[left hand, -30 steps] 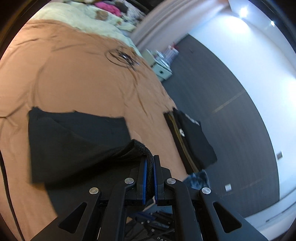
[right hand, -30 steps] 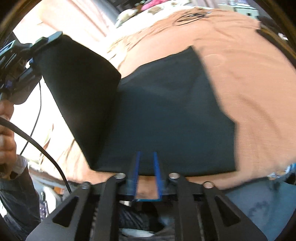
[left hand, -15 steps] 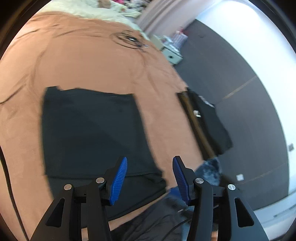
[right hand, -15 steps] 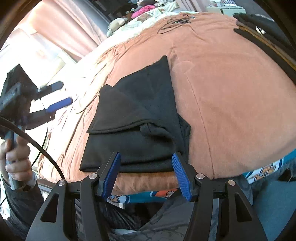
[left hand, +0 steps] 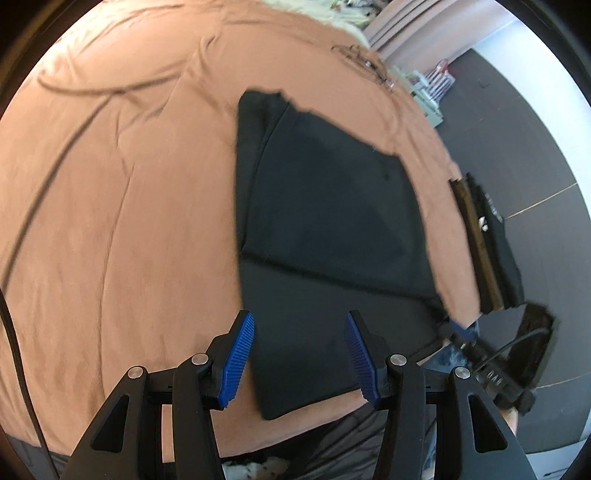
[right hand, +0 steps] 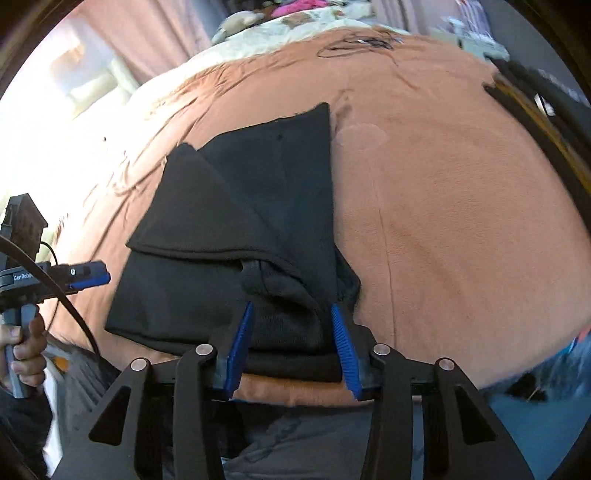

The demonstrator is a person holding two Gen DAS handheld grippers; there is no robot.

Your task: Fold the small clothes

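Note:
A black garment [left hand: 325,221] lies folded on the brown bed cover [left hand: 110,203], with one flap laid diagonally over the rest. My left gripper [left hand: 299,325] is open, its blue pads above the garment's near left corner. In the right wrist view the same garment [right hand: 236,236] lies ahead, its bunched near edge between the pads of my open right gripper [right hand: 291,314]. The left gripper [right hand: 88,275] shows at the left edge of that view, held in a hand.
A dark folded garment [left hand: 495,236] lies at the bed's right edge over a wooden strip. A coiled black cable [right hand: 354,42] rests on the far part of the cover. Pale bedding and pink clothes [right hand: 295,11] are beyond. Dark floor lies to the right.
My left gripper let go of the garment's corner and opened; the lifted flap now lies flat. Both grippers moved closer to the garment's near edge.

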